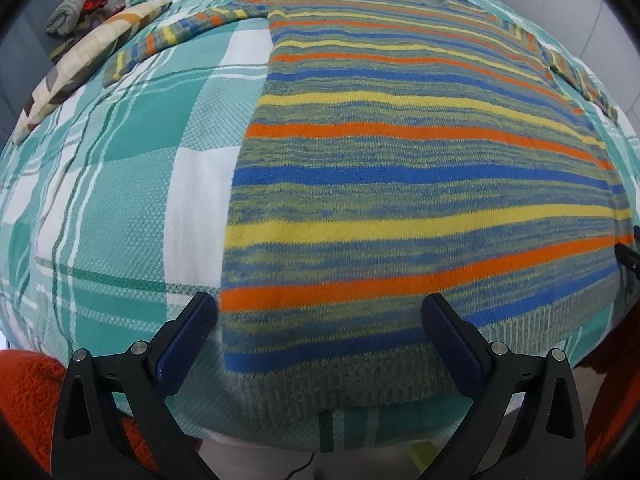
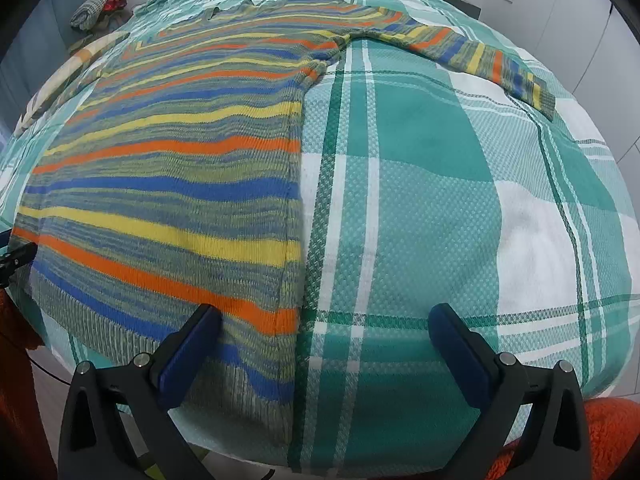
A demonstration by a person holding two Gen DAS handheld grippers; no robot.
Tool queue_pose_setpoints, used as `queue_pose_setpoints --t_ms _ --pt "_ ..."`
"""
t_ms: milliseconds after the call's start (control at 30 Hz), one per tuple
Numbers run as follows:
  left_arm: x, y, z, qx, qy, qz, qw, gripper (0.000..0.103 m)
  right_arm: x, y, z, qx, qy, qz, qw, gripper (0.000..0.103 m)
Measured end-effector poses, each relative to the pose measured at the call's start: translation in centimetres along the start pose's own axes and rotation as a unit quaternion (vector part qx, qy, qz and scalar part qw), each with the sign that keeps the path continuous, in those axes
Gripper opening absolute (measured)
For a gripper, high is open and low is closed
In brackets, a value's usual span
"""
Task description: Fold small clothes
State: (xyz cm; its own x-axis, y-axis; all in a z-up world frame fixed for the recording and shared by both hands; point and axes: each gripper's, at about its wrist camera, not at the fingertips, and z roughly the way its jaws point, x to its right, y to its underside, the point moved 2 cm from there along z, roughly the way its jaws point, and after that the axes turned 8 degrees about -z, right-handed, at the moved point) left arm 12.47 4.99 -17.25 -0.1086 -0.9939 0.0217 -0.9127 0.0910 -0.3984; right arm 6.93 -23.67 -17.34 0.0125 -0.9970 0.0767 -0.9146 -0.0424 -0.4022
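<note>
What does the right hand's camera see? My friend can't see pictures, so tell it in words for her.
A striped sweater lies flat on a green-and-white checked bedspread, one sleeve stretched out sideways. The open right gripper hovers over the sweater's bottom corner, holding nothing.

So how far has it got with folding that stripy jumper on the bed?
Done: the striped sweater lies spread flat on the checked bedspread, both sleeves out to the sides. In hand: the left gripper and right gripper are open, each over a bottom corner of the hem, gripping nothing. Left: every fold; none shows yet.
</note>
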Motion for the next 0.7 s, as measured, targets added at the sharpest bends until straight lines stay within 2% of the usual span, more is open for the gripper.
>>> queue_pose_setpoints --t_ms 67,167,200,300,433,600,700 --pt "-0.3 -0.2 -0.8 0.012 0.004 -0.007 0.9999 0.102 0.0 0.2 0.0 0.0 -0.001 0.001 1.0 0.102" --pt "-0.8 -1.1 -3.3 0.076 0.022 -0.025 0.9965 0.102 0.2 0.2 -0.4 0.002 -0.006 0.008 1.0 0.102" --pt "-0.9 -1.4 -4.1 0.098 0.029 -0.031 0.9943 0.102 0.4 0.1 -0.9 0.008 -0.01 0.015 1.0 0.097" --pt "-0.7 -2.0 -5.3 0.142 0.042 -0.032 0.9885 0.102 1.0 -0.6 -4.1 0.071 -0.019 0.039 0.997 0.096" --pt "0.8 -2.3 -3.8 0.131 0.026 0.006 0.9911 0.102 0.8 -2.2 -6.9 0.131 -0.049 0.044 0.989 0.096" --pt "1.7 -2.2 -3.6 0.135 0.016 0.034 0.9901 0.102 -0.9 -3.0 -4.7 0.113 -0.095 0.03 0.989 0.096" --pt "1.5 -2.1 -3.8 0.141 0.01 0.033 0.9894 0.102 -1.2 -2.5 -3.4 0.083 -0.106 0.034 0.99 0.094"
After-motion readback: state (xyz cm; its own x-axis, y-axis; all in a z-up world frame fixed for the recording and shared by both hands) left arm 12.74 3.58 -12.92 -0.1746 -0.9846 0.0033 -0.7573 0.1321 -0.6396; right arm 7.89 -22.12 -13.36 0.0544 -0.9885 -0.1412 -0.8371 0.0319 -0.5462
